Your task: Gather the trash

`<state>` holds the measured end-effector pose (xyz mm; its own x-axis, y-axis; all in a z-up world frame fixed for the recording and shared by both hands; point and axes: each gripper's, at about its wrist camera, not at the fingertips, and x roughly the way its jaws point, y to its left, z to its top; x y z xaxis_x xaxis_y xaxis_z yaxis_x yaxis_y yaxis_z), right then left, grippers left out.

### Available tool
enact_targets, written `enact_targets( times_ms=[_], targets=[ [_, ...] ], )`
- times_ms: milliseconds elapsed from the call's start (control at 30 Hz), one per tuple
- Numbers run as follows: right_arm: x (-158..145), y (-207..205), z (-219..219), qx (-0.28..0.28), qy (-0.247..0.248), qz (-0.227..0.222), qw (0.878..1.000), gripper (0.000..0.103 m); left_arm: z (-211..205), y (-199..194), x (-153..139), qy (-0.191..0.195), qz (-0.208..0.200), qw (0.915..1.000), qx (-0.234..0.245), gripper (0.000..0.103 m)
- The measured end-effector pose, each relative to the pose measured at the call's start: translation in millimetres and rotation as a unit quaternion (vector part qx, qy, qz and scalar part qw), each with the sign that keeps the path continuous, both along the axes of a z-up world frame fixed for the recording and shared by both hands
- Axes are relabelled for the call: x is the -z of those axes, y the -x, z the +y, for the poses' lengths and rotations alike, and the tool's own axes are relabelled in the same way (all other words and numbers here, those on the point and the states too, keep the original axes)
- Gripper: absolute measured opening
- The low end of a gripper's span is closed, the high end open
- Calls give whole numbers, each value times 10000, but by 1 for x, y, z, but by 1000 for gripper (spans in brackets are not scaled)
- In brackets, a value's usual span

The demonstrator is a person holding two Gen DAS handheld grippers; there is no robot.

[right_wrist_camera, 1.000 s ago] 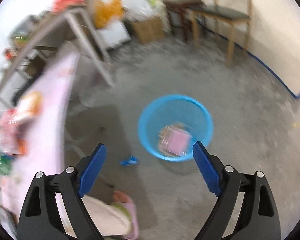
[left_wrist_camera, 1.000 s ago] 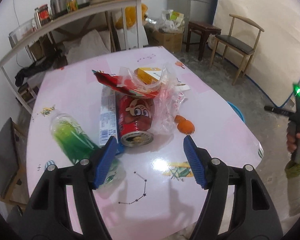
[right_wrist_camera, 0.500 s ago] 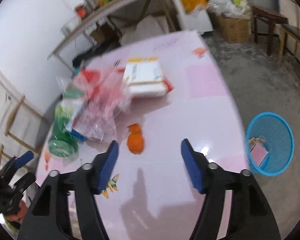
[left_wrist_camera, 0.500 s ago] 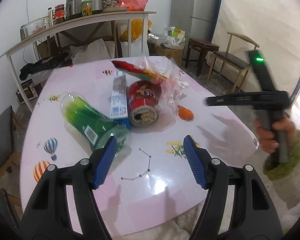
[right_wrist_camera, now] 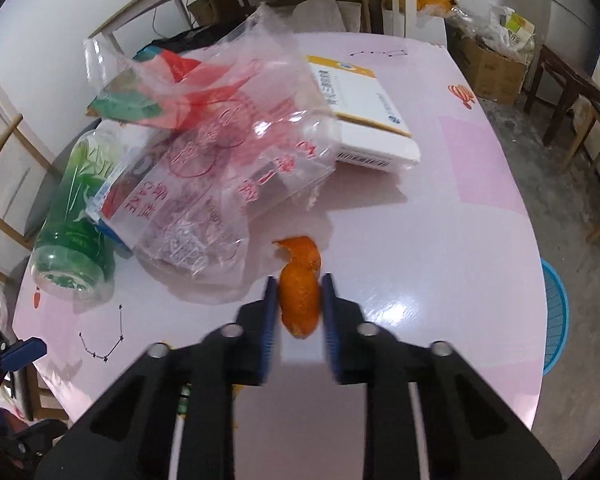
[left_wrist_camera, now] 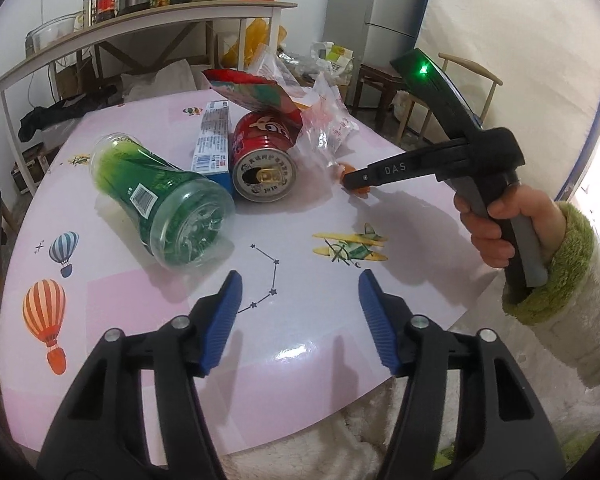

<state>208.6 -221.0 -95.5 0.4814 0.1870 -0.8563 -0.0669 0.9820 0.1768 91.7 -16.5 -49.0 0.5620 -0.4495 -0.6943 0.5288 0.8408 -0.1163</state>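
An orange peel [right_wrist_camera: 300,296] lies on the pink table [left_wrist_camera: 204,364], and my right gripper [right_wrist_camera: 299,280] is closing on it, its blue pads pressing both sides. In the left wrist view the right gripper [left_wrist_camera: 346,178] reaches in from the right, a hand on its handle. Left of it lie a red can [left_wrist_camera: 264,160], a green plastic bottle [left_wrist_camera: 160,196], a toothpaste box [left_wrist_camera: 212,140], a snack wrapper [left_wrist_camera: 256,92] and a clear plastic bag [right_wrist_camera: 220,152]. My left gripper [left_wrist_camera: 299,280] hovers near the table's front edge, jaws closing slightly with nothing between them.
A white and yellow box [right_wrist_camera: 364,120] sits behind the bag. A blue bin [right_wrist_camera: 554,320] stands on the floor right of the table. Behind are a cluttered shelf table [left_wrist_camera: 140,20], a fridge [left_wrist_camera: 376,0] and wooden chairs [left_wrist_camera: 472,80].
My right gripper swung from over the blue bin to the table and closed on the orange peel. My left gripper came lower and nearer the trash pile, its jaws narrowing a little.
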Motion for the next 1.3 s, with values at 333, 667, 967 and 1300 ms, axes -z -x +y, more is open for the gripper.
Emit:
enact_targets(
  times_ms=[333, 667, 967, 1300],
  targets=[
    [-10, 54, 24, -387, -840, 342, 9951, 13, 15, 9, 9, 363, 432, 9984, 42, 47],
    [-20, 73, 45, -731, -1439, 369, 9862, 54, 15, 21, 17, 680, 715, 9951, 28, 46],
    [-48, 47, -1, 250, -1900, -137, 9814, 73, 7, 14, 16, 913, 601, 9939, 114, 46],
    [-54, -10, 7, 934, -1781, -237, 9793, 77, 9, 8, 18, 1024, 612, 9928, 66, 46]
  ],
)
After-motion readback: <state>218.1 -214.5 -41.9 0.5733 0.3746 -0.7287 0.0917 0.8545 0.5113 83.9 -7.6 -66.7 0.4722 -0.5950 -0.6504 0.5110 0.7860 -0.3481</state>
